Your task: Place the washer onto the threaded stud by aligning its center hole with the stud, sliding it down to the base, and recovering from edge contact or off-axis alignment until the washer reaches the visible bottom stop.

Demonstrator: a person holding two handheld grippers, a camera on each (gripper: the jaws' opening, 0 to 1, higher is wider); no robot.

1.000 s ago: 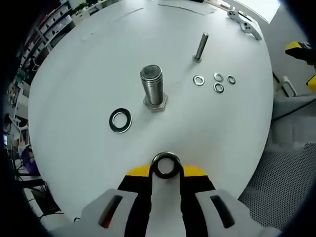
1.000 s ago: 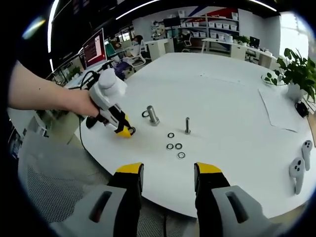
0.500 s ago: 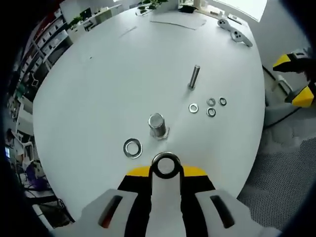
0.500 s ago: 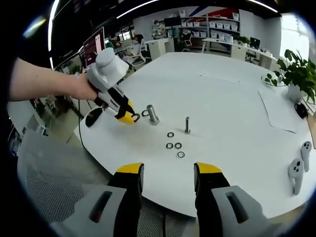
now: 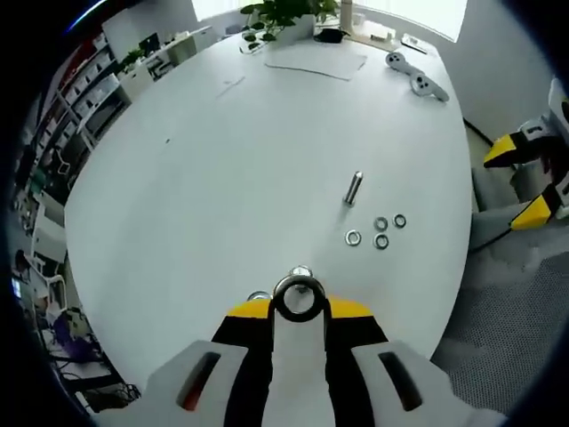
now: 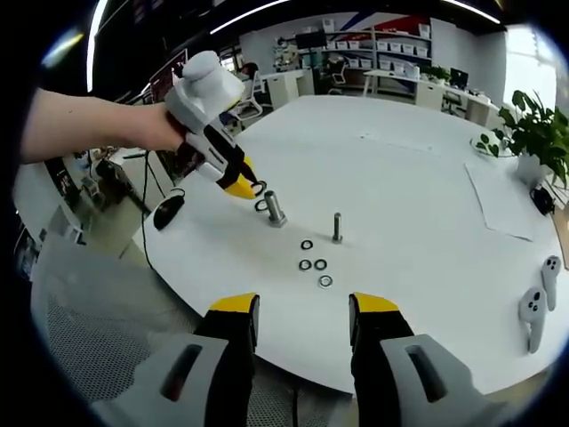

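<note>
- The left gripper hangs above the white round table, tilted down and toward the large threaded stud; a person's hand grips its white body, bare forearm reaching in from the view's left.
- Its yellow-tipped jaws are pinched on a large washer, held upright at the tips, just above the stud.
- A 2nd large washer lies flat on the table beside the stud's base.
- The right gripper hovers off the table's near edge, jaws spread, holding nothing.
- A thin stud stands near 4 small washers.
</note>
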